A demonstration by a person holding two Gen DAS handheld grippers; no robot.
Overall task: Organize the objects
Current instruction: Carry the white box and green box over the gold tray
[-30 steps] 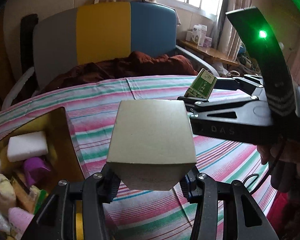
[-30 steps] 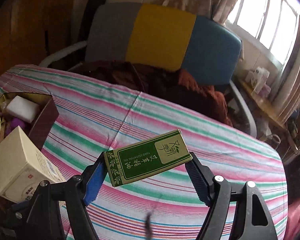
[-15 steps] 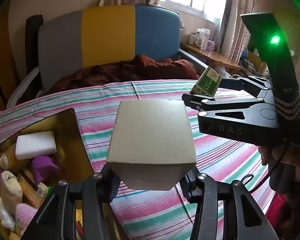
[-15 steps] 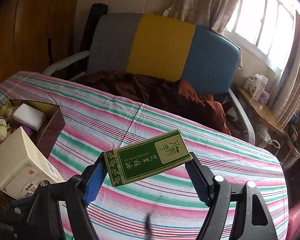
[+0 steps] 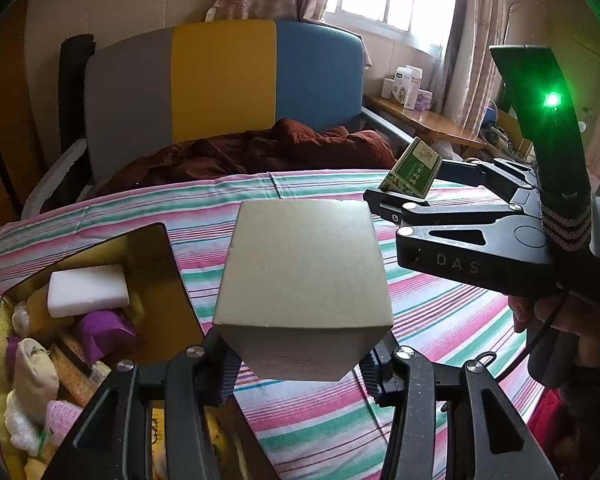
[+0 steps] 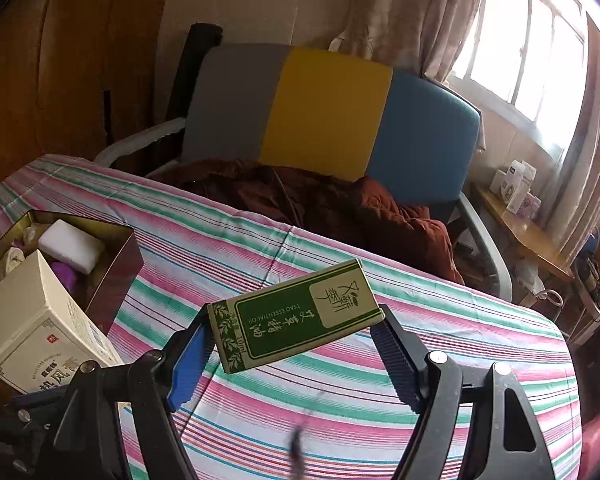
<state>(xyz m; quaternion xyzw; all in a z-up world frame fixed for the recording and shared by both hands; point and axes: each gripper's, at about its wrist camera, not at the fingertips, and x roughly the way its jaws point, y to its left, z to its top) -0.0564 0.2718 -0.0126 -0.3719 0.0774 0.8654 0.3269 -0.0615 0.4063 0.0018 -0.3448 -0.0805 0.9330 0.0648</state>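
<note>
My left gripper (image 5: 300,364) is shut on a plain beige carton (image 5: 304,268), held above the striped tablecloth (image 5: 440,320); the same carton (image 6: 40,324) shows printed sides at the left of the right wrist view. My right gripper (image 6: 292,344) is shut on a green essential-oil box (image 6: 300,316), gripped by its two ends and tilted up to the right. That green box (image 5: 414,170) and the right gripper's body (image 5: 480,236) appear to the right of the carton in the left wrist view. A gold tin (image 5: 156,272) with a white sponge (image 5: 88,290) and several small items sits left of the carton.
The tin (image 6: 120,256) stands at the table's left edge. Behind the table is a grey, yellow and blue chair (image 6: 328,120) with a brown cloth (image 6: 340,208) on its seat. A wooden side table (image 6: 528,228) with boxes stands by the window. A hand (image 5: 560,320) grips the right tool.
Both views have tipped slightly, so the chair and tin sit lower in frame and more of the tin's contents show. Each box stays gripped the same way.
</note>
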